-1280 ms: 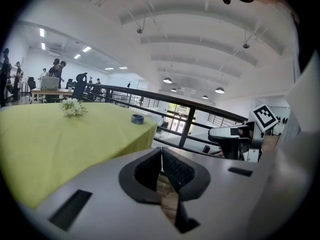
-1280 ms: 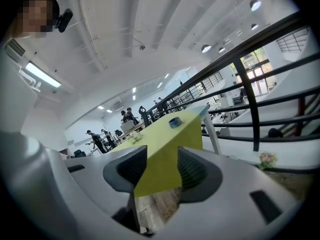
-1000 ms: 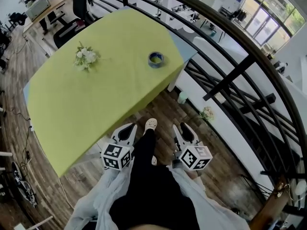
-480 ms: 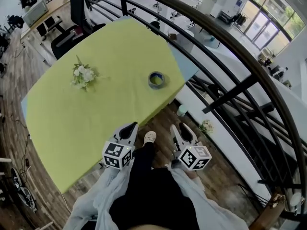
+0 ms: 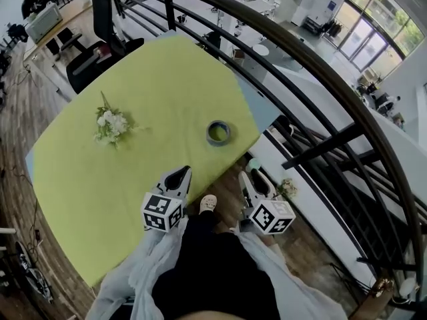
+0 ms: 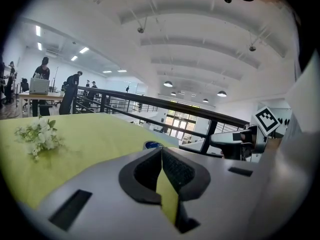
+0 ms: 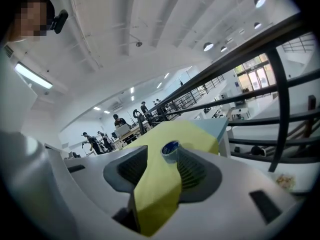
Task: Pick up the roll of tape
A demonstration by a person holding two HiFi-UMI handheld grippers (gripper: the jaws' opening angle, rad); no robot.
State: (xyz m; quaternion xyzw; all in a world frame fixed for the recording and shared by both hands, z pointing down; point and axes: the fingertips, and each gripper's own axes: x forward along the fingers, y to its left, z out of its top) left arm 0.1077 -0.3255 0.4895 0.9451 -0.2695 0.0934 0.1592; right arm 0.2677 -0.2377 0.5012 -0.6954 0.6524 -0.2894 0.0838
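The roll of tape (image 5: 218,133), blue outside with a pale core, lies flat on the yellow-green tablecloth (image 5: 133,172) near the table's right edge. Both grippers are short of it, at the table's near edge. My left gripper (image 5: 179,176) hangs just over the cloth's edge with its tips together and nothing between them. In the left gripper view (image 6: 161,156) the tape (image 6: 153,145) shows as a small blue shape just past the jaws. My right gripper (image 5: 251,181) is over the wooden floor, open and empty. In the right gripper view (image 7: 159,165) the tape (image 7: 170,150) sits far ahead, in line with the gap.
A small bunch of white flowers (image 5: 110,124) lies on the cloth's left part. A black railing (image 5: 320,65) curves close along the table's right side. Office chairs (image 5: 93,59) and desks stand beyond the far end. My own shoe (image 5: 209,203) is on the floor between the grippers.
Both grippers have come forward toward the table together. The table and tape are nearer in view, and the left gripper now reaches the cloth's edge. Jaws look unchanged.
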